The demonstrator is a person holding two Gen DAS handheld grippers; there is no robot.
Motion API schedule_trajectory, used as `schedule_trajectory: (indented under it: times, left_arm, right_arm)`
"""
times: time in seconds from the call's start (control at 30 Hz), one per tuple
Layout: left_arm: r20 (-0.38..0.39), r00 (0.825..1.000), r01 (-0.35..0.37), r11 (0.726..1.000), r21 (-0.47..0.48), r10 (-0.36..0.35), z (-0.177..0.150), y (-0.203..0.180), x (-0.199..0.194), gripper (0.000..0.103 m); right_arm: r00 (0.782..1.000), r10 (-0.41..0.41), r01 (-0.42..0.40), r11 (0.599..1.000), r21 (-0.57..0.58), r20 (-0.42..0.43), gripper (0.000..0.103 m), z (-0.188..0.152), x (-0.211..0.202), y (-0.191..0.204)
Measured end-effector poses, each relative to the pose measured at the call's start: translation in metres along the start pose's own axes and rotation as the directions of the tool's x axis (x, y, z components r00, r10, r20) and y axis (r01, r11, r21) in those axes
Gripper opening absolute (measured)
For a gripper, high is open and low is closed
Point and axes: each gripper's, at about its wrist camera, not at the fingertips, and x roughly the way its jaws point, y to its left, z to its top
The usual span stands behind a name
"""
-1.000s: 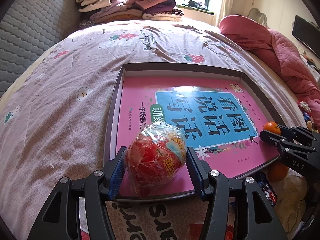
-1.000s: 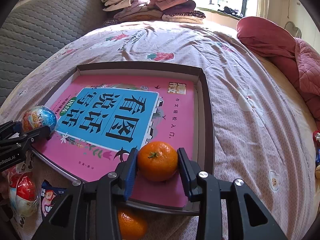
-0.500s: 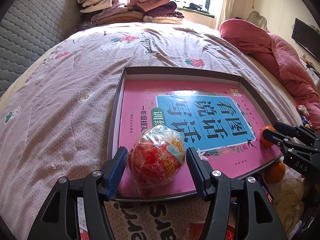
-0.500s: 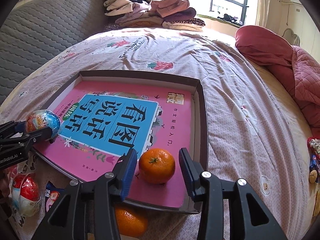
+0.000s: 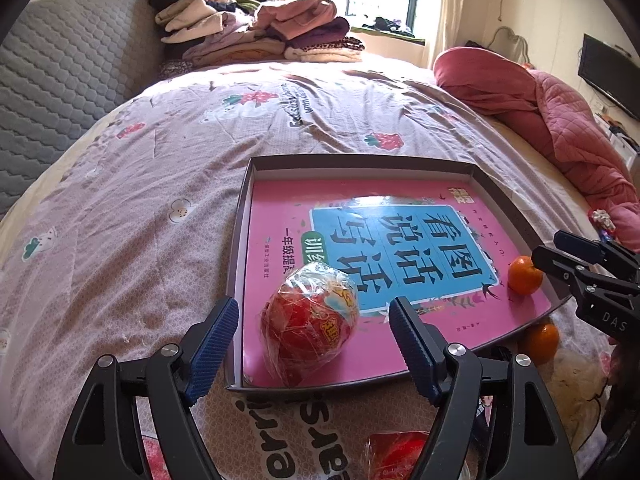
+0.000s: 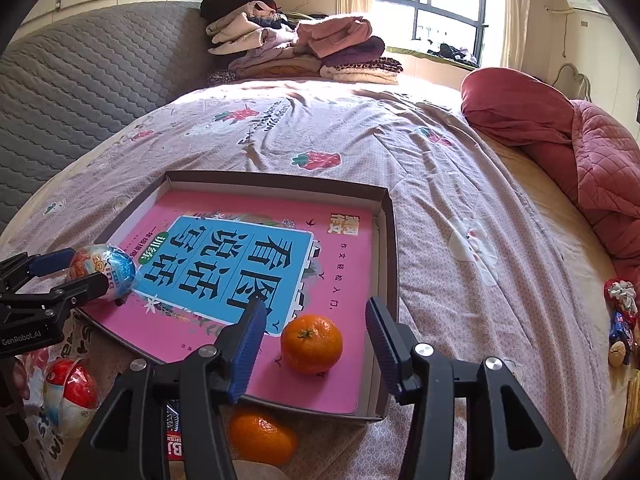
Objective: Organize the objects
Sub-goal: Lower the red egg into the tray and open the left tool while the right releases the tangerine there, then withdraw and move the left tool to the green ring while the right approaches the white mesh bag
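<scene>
Left wrist view: my left gripper [image 5: 312, 332] was opening; its jaws, clamped a second before on the red foil-wrapped toy egg [image 5: 310, 326], now stood clear, the egg resting near-left in the shallow grey cardboard tray [image 5: 360, 159].

Right wrist view: my right gripper [image 6: 314, 330] was likewise opening, freeing the small orange mandarin [image 6: 311, 343] near-right on the pink book [image 6: 344, 256]. Both placements appeared complete.
</scene>
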Motion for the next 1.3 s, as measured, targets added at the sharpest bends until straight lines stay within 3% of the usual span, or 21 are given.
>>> schedule_trajectory:
  times: [0.83,1.07,1.3]
  left_arm:
    - [0.12,0.992,0.023,1.0,0.008,-0.024,0.004,-0.012,-0.064,0.079]
    - [0.154,0.988,-0.001,0.999,0.041,-0.005,-0.009,-0.025,-0.088,0.079]
    - [0.14,0.99,0.023,0.998,0.064,-0.032,-0.031,-0.039,-0.102,0.079]
  right_arm:
    - [0.989,0.044,-0.045,0.999,0.004,0.14,0.053,0.005,-0.062,0.009]
    - [0.984,0.047,-0.047,0.999,-0.007,0.172,0.053,-0.003,-0.083,0.013]
    - [0.981,0.061,-0.065,0.998,0.018,0.184,0.053,-0.026,-0.101,0.007]
